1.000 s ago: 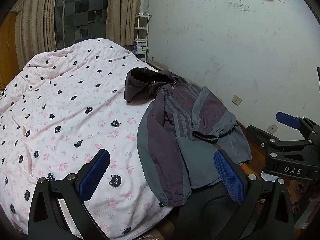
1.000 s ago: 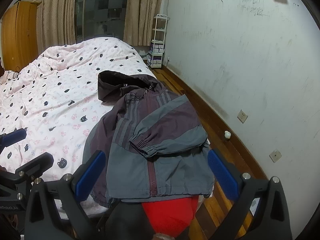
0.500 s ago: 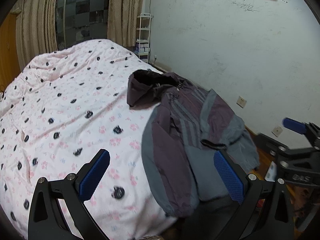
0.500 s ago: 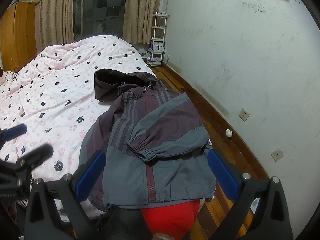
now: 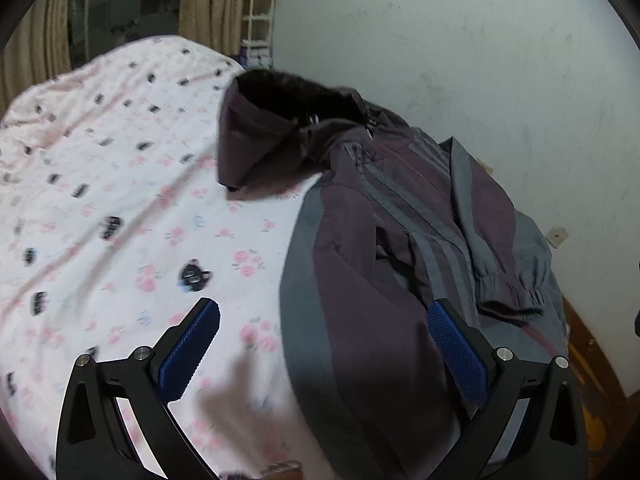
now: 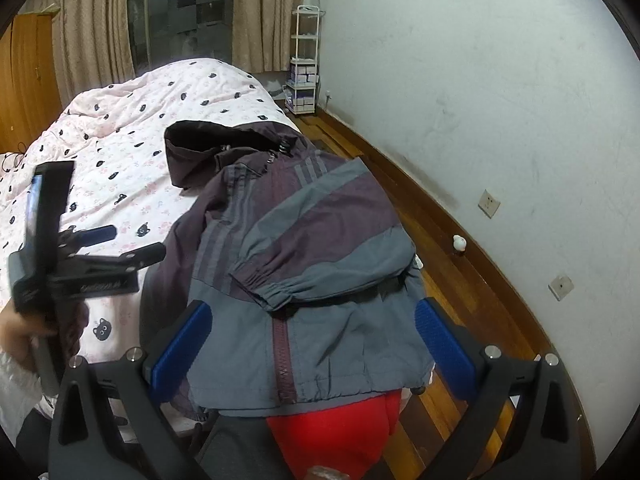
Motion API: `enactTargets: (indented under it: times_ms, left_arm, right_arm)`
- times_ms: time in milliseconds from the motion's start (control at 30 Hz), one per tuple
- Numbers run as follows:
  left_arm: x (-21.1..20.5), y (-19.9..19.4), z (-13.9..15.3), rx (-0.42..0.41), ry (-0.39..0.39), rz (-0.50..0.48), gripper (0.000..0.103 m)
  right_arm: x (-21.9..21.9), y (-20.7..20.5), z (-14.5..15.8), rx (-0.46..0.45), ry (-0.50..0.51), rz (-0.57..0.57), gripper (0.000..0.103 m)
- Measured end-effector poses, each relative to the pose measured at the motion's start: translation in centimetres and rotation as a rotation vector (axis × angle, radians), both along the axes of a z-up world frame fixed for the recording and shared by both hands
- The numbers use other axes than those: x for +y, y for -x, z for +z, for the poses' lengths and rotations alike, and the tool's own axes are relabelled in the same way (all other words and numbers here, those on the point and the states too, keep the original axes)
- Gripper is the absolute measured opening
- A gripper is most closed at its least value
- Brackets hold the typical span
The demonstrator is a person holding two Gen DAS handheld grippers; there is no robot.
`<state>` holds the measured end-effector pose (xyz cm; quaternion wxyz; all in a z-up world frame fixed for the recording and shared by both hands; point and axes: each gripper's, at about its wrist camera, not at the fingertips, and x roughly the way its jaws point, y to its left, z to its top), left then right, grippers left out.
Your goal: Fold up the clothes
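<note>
My left gripper (image 5: 323, 354) hangs with jaws spread wide, gripping nothing, above the jacket's (image 5: 400, 248) left sleeve. My right gripper (image 6: 310, 344) is equally wide and empty, over the hem. The jacket lies face up on the bed (image 5: 120, 200), right edge, hood far, one sleeve folded across its chest.
</note>
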<state>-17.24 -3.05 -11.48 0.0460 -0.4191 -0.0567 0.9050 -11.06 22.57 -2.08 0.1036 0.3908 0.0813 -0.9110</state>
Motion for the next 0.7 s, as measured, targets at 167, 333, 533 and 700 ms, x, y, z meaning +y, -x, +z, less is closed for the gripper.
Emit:
enactTargets:
  times_ms: [167,333,533,700]
  left_arm:
    - [-0.9,3.3,-2.5,-0.052,-0.026,-0.032,0.103]
    - [-1.2,3.8,-3.3,-0.067,-0.057,-0.031,0.103]
    - [-2.2,4.2,-4.7,-0.108,-0.177,-0.038,0.102]
    - [-2.6,4.2,-5.3,-0.106,-0.23,-0.038,0.091]
  right_arm:
    - [0.5,0.7,-0.4,-0.005,-0.009,-0.01,0.103]
    - [0.5,1.3,-0.8,-0.007,0.008,-0.014,0.103]
    - [0.1,1.7,-1.0,-0.019,0.015,-0.009,0.103]
    - [-0.1,2.0,-1.3,-0.031,0.009,-0.004,0.103]
